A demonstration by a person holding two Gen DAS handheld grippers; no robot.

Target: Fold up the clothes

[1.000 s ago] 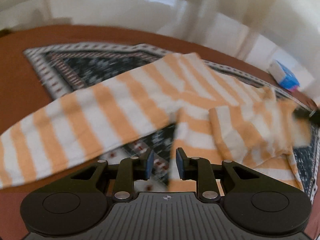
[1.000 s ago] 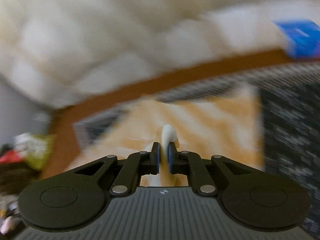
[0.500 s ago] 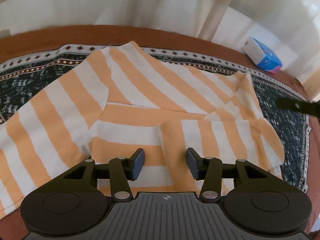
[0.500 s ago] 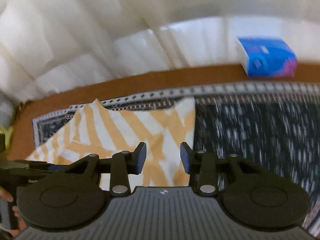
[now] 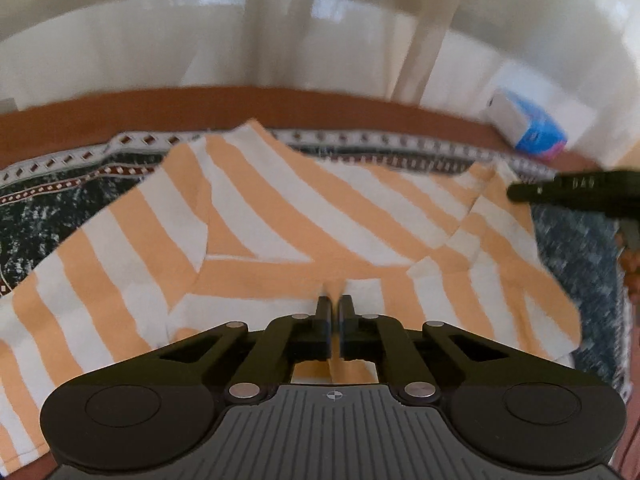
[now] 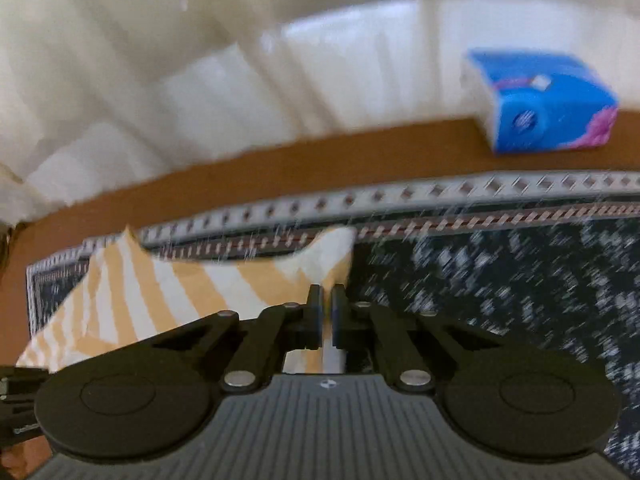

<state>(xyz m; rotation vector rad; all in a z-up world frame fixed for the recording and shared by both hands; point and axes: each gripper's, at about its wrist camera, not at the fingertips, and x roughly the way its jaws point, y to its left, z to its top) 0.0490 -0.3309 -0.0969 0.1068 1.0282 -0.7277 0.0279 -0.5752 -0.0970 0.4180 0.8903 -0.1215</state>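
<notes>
Only left view shows the whole striped shirt point(image 5: 304, 224); both hand-held grippers pinch it

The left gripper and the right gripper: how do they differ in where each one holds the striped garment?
The left gripper pinches a small raised fold in the near middle of the striped garment, with cloth spread on both sides; the right gripper pinches the garment's edge, with dark patterned cloth bare to its right. The blue tissue pack looks large in the right view and small in the left. Both grippers have just closed and are shut on fabric.
</notes>
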